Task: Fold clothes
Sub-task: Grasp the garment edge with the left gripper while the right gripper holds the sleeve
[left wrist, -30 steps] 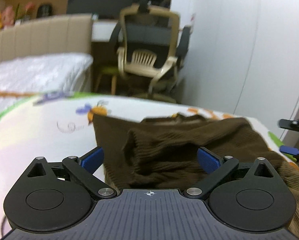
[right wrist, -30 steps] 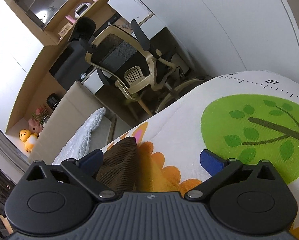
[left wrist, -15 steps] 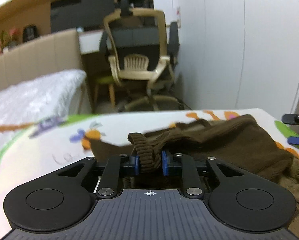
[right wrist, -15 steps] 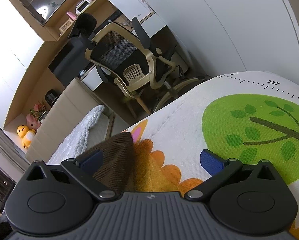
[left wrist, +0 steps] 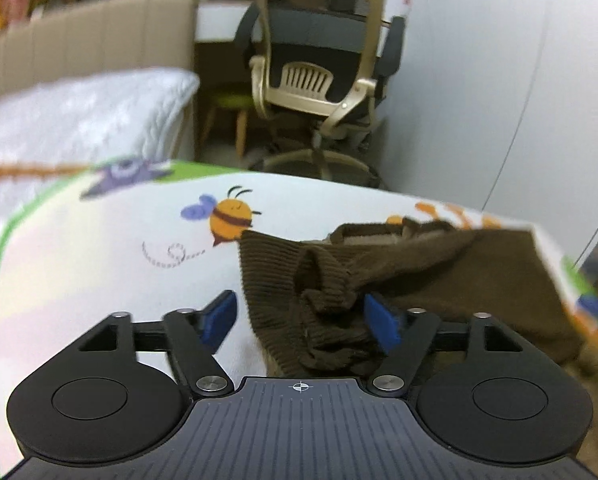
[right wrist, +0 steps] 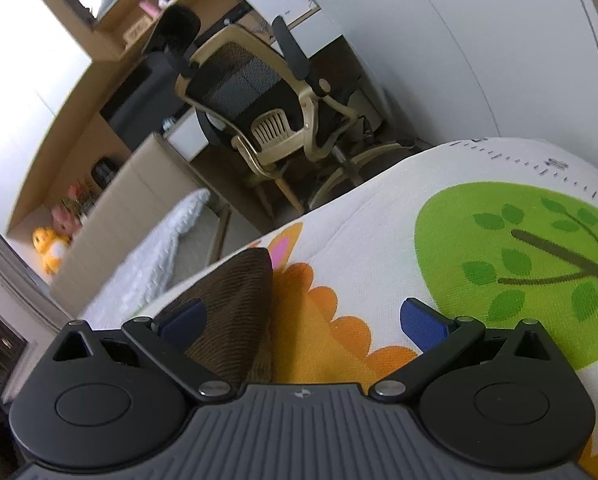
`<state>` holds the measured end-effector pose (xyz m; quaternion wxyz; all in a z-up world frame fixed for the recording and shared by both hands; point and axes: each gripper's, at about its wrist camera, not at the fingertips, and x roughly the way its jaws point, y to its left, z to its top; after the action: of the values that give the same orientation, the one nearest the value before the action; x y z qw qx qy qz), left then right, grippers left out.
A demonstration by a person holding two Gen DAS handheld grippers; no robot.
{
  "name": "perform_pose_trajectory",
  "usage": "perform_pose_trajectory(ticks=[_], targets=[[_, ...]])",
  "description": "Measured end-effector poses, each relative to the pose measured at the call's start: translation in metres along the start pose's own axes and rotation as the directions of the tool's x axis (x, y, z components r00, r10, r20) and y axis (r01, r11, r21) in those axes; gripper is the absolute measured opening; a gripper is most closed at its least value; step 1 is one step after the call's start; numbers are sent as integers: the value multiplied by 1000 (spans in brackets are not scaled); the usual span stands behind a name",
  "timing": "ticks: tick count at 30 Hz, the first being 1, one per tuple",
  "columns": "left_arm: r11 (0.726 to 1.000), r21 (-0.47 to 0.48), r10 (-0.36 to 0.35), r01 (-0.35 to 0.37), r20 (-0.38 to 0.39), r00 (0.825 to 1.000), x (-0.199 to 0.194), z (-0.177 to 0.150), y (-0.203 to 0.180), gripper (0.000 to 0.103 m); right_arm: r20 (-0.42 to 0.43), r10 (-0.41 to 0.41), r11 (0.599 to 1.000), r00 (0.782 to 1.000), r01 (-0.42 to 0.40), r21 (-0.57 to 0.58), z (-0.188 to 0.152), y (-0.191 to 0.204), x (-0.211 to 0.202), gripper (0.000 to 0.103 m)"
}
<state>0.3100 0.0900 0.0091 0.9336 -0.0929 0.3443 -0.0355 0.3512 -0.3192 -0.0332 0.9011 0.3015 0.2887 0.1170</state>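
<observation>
1. One dark brown ribbed knit garment [left wrist: 399,276] lies on the white play mat printed with cartoons [left wrist: 99,248], spread toward the mat's right side in the left wrist view, with a bunched fold of its fabric heaped at the near edge.
2. Two black two-finger grippers with blue pads are in view, one per camera.
3. Left gripper [left wrist: 301,316]: its two fingers stand wide apart. The bunched fold sits between them, against the right blue pad [left wrist: 383,322]; the left pad is clear of the cloth, over bare mat.
4. Right gripper [right wrist: 303,320]: its two fingers are also spread wide and hold nothing. One rounded corner of the same brown garment [right wrist: 235,304] lies just beside the left pad, and whether they touch cannot be told; the right pad is over bare mat.
5. Printed figures on the mat: one bee [left wrist: 229,216] just beyond the garment's far left corner, one green tree [right wrist: 519,264] and one orange scalloped shape [right wrist: 323,320] near the right gripper.
6. One beige-framed office chair with black mesh back [left wrist: 319,60] stands beyond the mat, beside one bed with a white quilted cover [left wrist: 79,116].
7. One yellow plush toy [right wrist: 51,244] sits on a shelf behind the bed.
</observation>
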Motion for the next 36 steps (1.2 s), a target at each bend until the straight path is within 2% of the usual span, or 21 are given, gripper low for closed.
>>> perform_pose_trajectory(ticks=[2, 4, 5, 7, 11, 13, 14, 15, 17, 18, 19, 20, 21, 22, 24, 26, 30, 33, 36], targets=[[995, -87, -61, 58, -30, 998, -2, 5, 16, 81, -13, 2, 991, 1000, -4, -133, 5, 20, 0, 99], [977, -176, -131, 119, -58, 990, 1, 12, 31, 82, -18, -13, 967, 1000, 8, -254, 15, 43, 3, 88], [968, -210, -155, 139, -61, 986, 4, 16, 36, 82, -32, -14, 962, 999, 4, -272, 22, 51, 7, 84], [961, -236, -161, 141, -68, 985, 16, 22, 42, 82, -101, 0, 967, 995, -26, -255, 39, 60, 26, 75], [967, -224, -144, 124, -74, 987, 34, 24, 37, 79, -204, -77, 970, 976, 26, -242, 52, 65, 76, 75], [972, -206, -132, 114, -75, 988, 40, 23, 31, 80, -254, -72, 978, 965, 19, -206, 48, 67, 97, 75], [974, -197, -126, 109, -75, 989, 43, 22, 28, 77, -267, -53, 981, 962, 1, -192, 42, 71, 103, 75], [977, -188, -120, 104, -75, 990, 47, 21, 25, 70, -279, -30, 981, 960, -25, -191, 36, 77, 108, 72], [981, -170, -108, 94, -75, 991, 53, 19, 19, 69, -267, -56, 965, 962, -16, -261, 21, 94, 114, 59], [983, -161, -102, 89, -75, 992, 56, 19, 16, 68, -260, -77, 953, 962, -6, -303, 16, 101, 114, 45], [985, -152, -96, 84, -75, 993, 59, 18, 13, 59, -257, -85, 943, 963, -6, -334, 13, 105, 111, 35], [987, -143, -90, 79, -74, 993, 62, 17, 10, 50, -257, -70, 942, 964, -21, -335, 15, 106, 104, 28], [988, -134, -84, 74, -74, 994, 65, 16, 7, 36, -258, -53, 942, 965, -37, -333, 17, 107, 97, 22], [988, -127, -93, 84, -65, 994, 61, 16, 6, 28, -257, -23, 946, 966, -62, -318, 22, 107, 85, 21], [985, -116, -132, 127, -34, 991, 42, 17, 5, 23, -239, 41, 942, 970, -118, -315, 28, 110, 47, 19], [979, -102, -180, 179, -2, 984, 17, 17, 4, 21, -233, 73, 920, 970, -156, -360, 20, 111, 3, 19], [950, -31, -309, 311, 45, 950, -59, 1, -3, 21, -225, 136, 863, 965, -226, -451, 3, 113, -85, 19], [930, 17, -367, 367, 32, 930, -109, -32, -6, 21, -244, 90, 811, 966, -213, -545, -31, 105, -125, 19], [938, 73, -337, 338, -23, 941, -134, -72, -10, 25, -231, -17, 746, 973, -141, -651, -72, 92, -149, 19]])
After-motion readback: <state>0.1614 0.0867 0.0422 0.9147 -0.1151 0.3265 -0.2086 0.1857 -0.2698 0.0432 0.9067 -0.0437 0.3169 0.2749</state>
